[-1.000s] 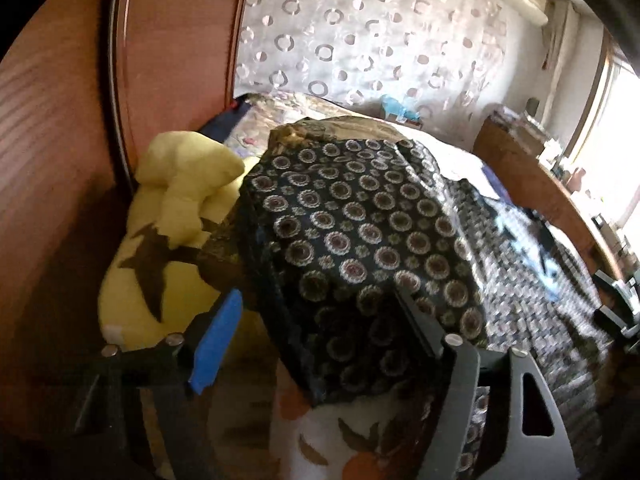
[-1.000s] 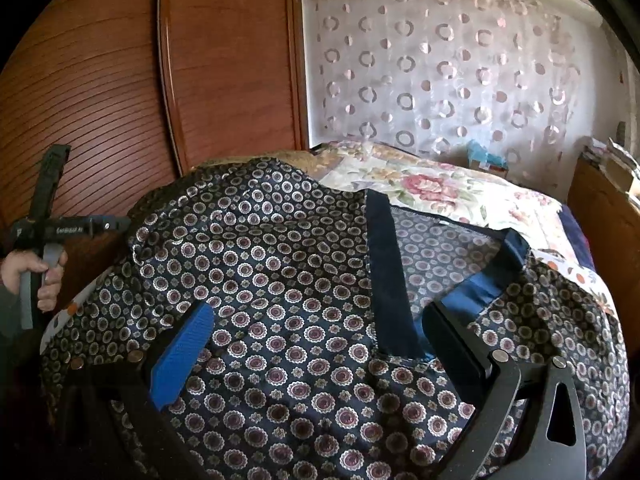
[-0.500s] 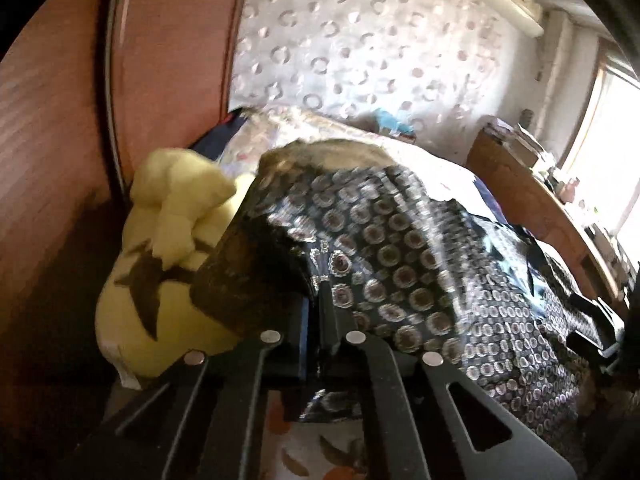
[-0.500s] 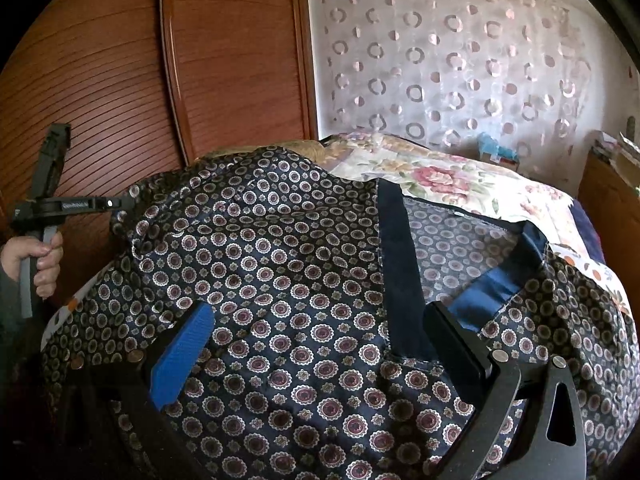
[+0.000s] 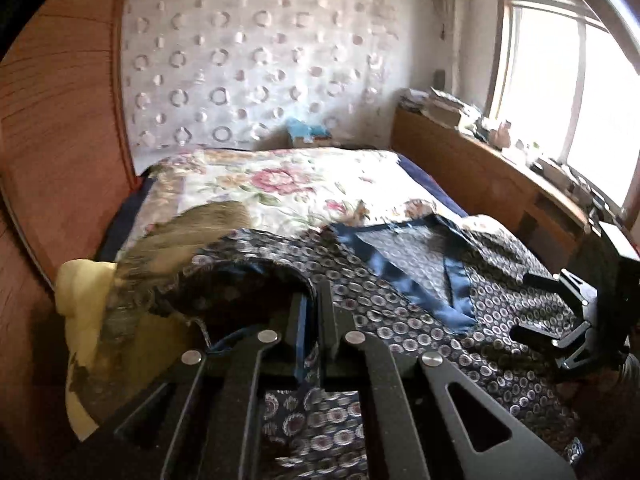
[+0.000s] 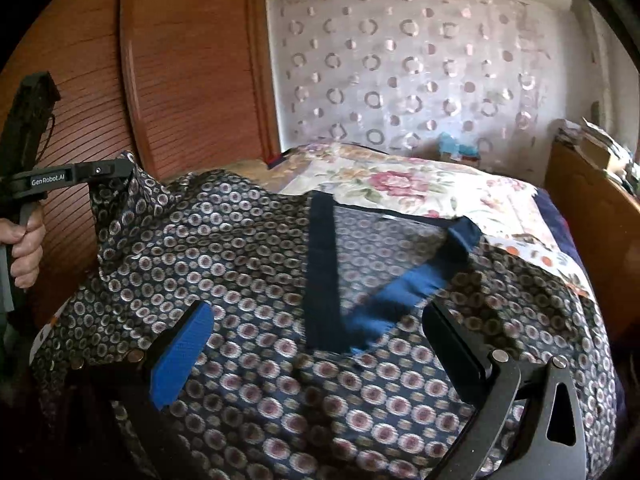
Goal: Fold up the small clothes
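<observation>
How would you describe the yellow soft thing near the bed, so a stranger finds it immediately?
Start at the bed with the floral bedspread. At its left edge, against the wooden wall, lies a yellow cushion, half under the dark patterned garment. Nothing else there is plain yellow.

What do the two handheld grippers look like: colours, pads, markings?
Both are black, with flat skeletal fingers that have triangular cutouts and silver rivets. The right gripper has a textured blue pad on one finger. The left gripper carries white "GenRobot.AI" lettering on its side, with a grey trigger on the handle.
</observation>
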